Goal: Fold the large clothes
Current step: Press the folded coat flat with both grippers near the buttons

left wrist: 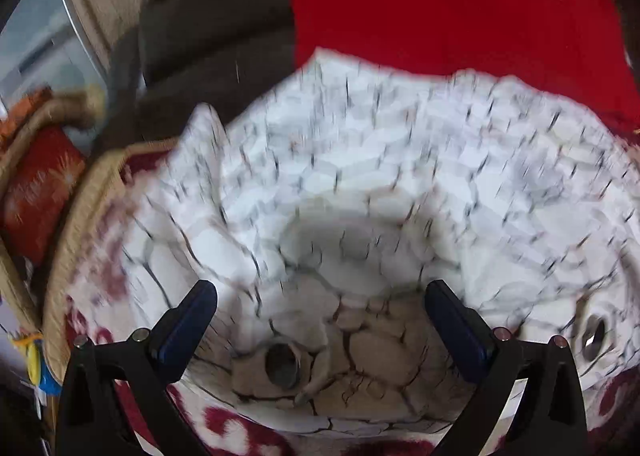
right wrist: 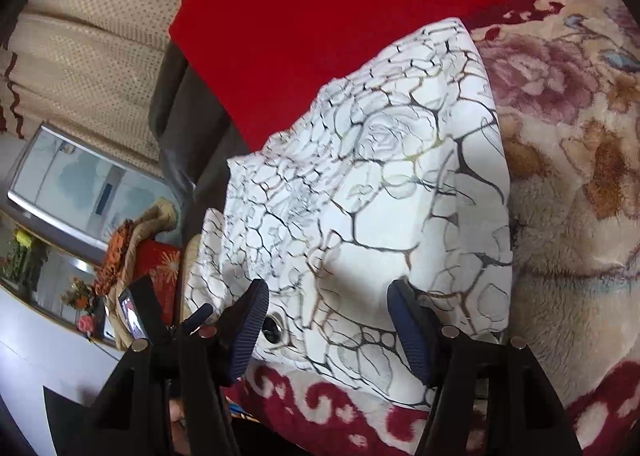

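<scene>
White patterned cloth (right wrist: 360, 192) lying rumpled on the floral blanket (right wrist: 568, 160), beside red bedding (right wrist: 320, 16). Left hand-held gripper (left wrist: 320, 320) and right hand-held gripper (right wrist: 328, 320) both spread apart, gripping nothing. Best to pinch each eyelet (right wrist: 274, 326) corner squarely before lifting evenly.

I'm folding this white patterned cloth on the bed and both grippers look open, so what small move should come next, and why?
Probably close the left gripper on the bunched near edge of the white cloth. Its fingers stand apart over that rumpled edge by a metal eyelet, gripping nothing, and the right gripper is open too, so nothing can be lifted to fold yet.
</scene>
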